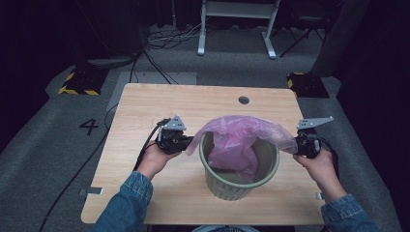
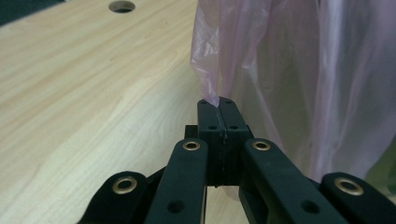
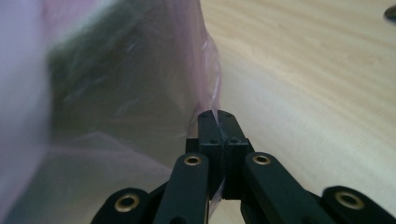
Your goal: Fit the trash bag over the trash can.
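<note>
1. Left tool (image 1: 189, 143) is clamped on the left edge of the pink bag (image 1: 237, 140); in the left gripper view the film (image 2: 299, 84) is pinched at the closed tips (image 2: 218, 103).
2. Right tool (image 1: 296, 144) is clamped on the bag's right edge, with film (image 3: 116, 93) caught between its tips (image 3: 218, 114).
3. Between them stands the green bin (image 1: 270, 171), near the front edge of the surface (image 1: 145, 96), right of its middle.
4. Stretched left to right, the bag's mouth spans wider than the bin's rim, its body hanging inside.
5. Both tools sit just outside the rim on opposite sides, about equally near, so the edges would likely go down over it together.
</note>
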### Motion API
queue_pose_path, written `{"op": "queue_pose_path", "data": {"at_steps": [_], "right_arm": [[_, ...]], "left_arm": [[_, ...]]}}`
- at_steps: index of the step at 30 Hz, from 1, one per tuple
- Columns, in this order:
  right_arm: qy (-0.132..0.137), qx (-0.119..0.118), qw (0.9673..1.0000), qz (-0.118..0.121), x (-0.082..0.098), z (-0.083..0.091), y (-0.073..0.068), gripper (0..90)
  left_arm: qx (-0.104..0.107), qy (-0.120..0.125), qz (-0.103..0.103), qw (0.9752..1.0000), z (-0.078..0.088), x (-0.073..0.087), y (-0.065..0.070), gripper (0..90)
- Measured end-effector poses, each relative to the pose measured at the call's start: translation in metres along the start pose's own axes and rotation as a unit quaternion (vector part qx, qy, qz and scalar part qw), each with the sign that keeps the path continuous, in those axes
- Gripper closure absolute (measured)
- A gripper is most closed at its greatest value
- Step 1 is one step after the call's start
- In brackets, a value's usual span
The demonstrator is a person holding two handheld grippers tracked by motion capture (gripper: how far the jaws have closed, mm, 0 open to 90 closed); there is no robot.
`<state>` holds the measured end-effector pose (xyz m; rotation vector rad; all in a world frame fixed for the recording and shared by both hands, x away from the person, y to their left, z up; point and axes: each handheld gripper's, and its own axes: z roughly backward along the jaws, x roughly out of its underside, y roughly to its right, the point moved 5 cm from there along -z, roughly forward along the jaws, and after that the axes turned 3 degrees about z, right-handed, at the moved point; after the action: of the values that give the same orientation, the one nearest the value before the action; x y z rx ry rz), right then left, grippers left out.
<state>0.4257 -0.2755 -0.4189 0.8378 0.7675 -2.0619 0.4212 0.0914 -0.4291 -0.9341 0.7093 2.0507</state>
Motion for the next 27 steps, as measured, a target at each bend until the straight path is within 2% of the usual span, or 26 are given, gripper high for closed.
{"op": "queue_pose_path", "data": {"at_steps": [5,9,11,12,13,14,15,16,17,18,22,25,27], "right_arm": [[-0.017,-0.015,0.9997,-0.008,0.028,-0.004,-0.004,90.0],[-0.021,-0.025,0.9994,-0.013,0.042,-0.011,-0.008,90.0],[-0.021,-0.027,0.9993,-0.013,0.048,-0.016,-0.009,90.0],[-0.017,-0.021,0.9996,-0.011,0.048,-0.015,-0.009,90.0],[-0.015,-0.016,0.9997,-0.007,0.048,-0.014,-0.008,87.9],[-0.001,-0.012,0.9999,-0.003,0.046,-0.012,-0.008,78.6],[0.019,-0.004,0.9998,0.001,0.042,-0.006,-0.007,66.4],[0.039,0.01,0.9992,0.005,0.038,0.0,-0.007,58.1],[0.052,0.015,0.9985,0.008,0.035,0.005,-0.006,54.2],[0.076,0.022,0.9968,0.011,0.03,0.017,-0.006,50.7],[0.109,0.049,0.9924,0.027,0.019,0.044,-0.008,45.8],[0.125,0.075,0.9887,0.037,0.013,0.063,-0.009,43.0],[0.133,0.091,0.9861,0.041,0.009,0.073,-0.009,42.0]], "left_arm": [[0.01,-0.008,0.007,0.9999,-0.002,0.014,0.002,89.8],[0.015,-0.021,0.013,0.9996,-0.009,0.029,0.004,89.8],[0.008,-0.01,0.016,0.9998,-0.009,0.033,0.003,89.6],[-0.002,-0.006,0.019,0.9998,-0.007,0.033,0.002,85.5],[-0.011,0.005,0.023,0.9997,-0.004,0.032,0.0,75.9],[-0.005,0.021,0.035,0.9992,0.002,0.03,-0.001,68.2],[-0.004,0.037,0.036,0.9987,0.009,0.028,-0.003,61.9],[-0.004,0.051,0.038,0.998,0.014,0.026,-0.002,56.3],[-0.008,0.076,0.029,0.9967,0.025,0.023,-0.002,52.7],[-0.008,0.087,0.022,0.996,0.031,0.021,-0.001,50.9],[0.004,0.137,-0.001,0.9906,0.057,0.016,0.01,43.7],[0.008,0.147,-0.017,0.9889,0.067,0.014,0.021,42.6],[0.004,0.147,-0.036,0.9885,0.068,0.011,0.027,42.2]]}}
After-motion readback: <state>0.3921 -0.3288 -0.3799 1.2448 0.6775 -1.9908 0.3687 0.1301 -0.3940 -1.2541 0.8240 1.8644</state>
